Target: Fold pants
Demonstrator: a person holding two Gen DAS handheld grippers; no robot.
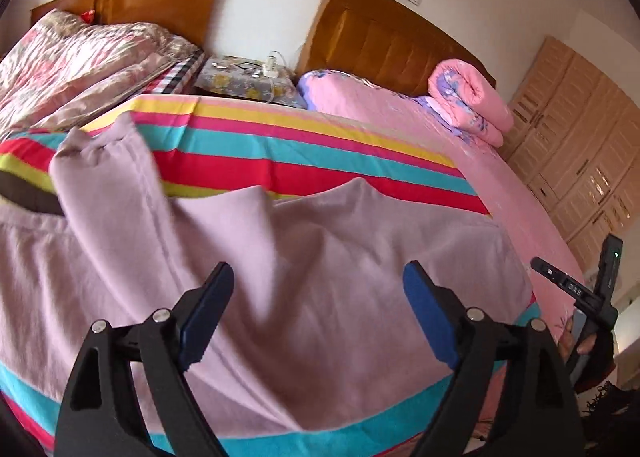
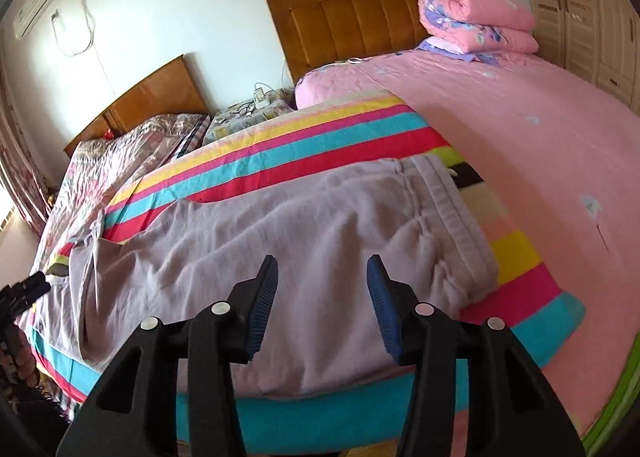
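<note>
Both your left gripper [image 1: 318,313] and right gripper [image 2: 322,307] stand released, nothing between the jaws, above the lilac pants [image 2: 280,233]. One lengthwise fold looks done; next, grasp the cuff end and carry it toward the waistband.

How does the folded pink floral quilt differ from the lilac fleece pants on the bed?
The folded pink floral quilt is rolled thick by the wooden headboard; the lilac fleece pants lie flat on the striped blanket. The quilt is patterned, the pants plain. Both rest untouched on the bed.
</note>
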